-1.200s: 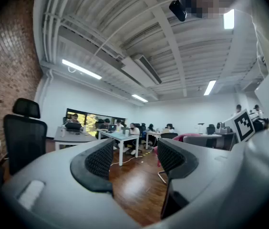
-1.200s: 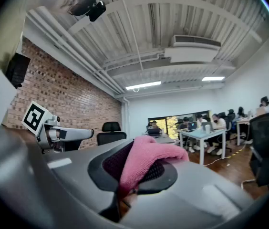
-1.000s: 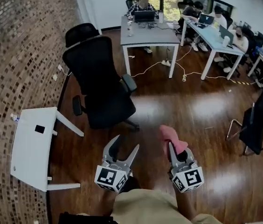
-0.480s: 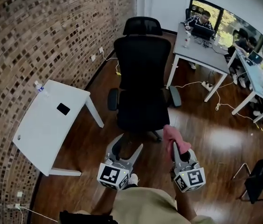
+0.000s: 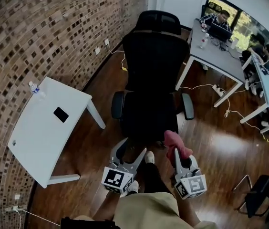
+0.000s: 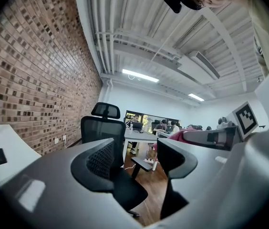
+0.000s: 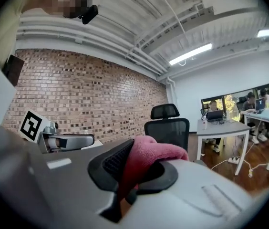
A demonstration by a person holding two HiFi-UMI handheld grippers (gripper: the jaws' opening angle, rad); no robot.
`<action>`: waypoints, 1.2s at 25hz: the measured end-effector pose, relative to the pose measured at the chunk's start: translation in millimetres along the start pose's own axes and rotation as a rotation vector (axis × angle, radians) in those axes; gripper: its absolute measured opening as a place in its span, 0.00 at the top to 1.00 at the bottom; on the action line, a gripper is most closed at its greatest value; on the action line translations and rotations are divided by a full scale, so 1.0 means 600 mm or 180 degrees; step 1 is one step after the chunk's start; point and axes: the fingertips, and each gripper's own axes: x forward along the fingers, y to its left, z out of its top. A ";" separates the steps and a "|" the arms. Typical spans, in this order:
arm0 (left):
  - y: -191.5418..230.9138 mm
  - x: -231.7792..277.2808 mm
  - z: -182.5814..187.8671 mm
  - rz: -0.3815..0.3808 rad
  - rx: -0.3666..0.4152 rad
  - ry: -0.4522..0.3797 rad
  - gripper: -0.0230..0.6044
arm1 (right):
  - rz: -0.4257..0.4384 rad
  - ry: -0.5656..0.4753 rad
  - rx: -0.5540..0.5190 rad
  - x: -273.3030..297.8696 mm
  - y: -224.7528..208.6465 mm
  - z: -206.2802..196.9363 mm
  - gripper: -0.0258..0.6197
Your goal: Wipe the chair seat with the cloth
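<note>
A black mesh-backed office chair (image 5: 152,75) stands straight ahead of me, its seat (image 5: 146,116) facing me. The same chair (image 6: 107,142) shows between my left jaws, and the chair (image 7: 169,128) rises behind the cloth in the right gripper view. My right gripper (image 5: 178,154) is shut on a pink cloth (image 5: 175,144), which bulges out between the jaws as a pink cloth (image 7: 146,159). It hangs just short of the seat's front right corner. My left gripper (image 5: 129,152) is open and empty, a little in front of the seat's front edge.
A white table (image 5: 44,128) with a phone (image 5: 60,114) and a water bottle (image 5: 36,88) stands at the left against the brick wall (image 5: 39,32). Grey desks (image 5: 215,46) with seated people are at the back right. Cables and a power strip (image 5: 219,88) lie on the wooden floor.
The view has swung left and closed in, so the chair now stands centred and nearer. Both grippers sit closer to the seat's front edge, the cloth still held.
</note>
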 end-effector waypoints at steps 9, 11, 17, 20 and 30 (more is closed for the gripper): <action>0.121 0.265 -0.081 0.0128 -0.0061 0.0367 0.54 | 0.0111 0.0367 0.0625 0.232 -0.172 -0.103 0.95; 0.155 0.324 -0.103 0.0212 -0.0087 0.0464 0.54 | 0.0175 0.0503 0.0644 0.294 -0.218 -0.133 0.95; 0.274 0.495 -0.265 0.0357 -0.0129 0.0937 0.54 | 0.0512 0.0969 0.0733 0.538 -0.327 -0.281 0.94; 0.341 0.541 -0.348 0.0474 -0.0200 0.1146 0.54 | 0.0752 0.1123 0.0899 0.681 -0.328 -0.370 0.94; 0.430 0.571 -0.621 0.0655 -0.0705 0.1610 0.54 | 0.1429 0.1667 0.0689 1.022 -0.258 -0.674 0.94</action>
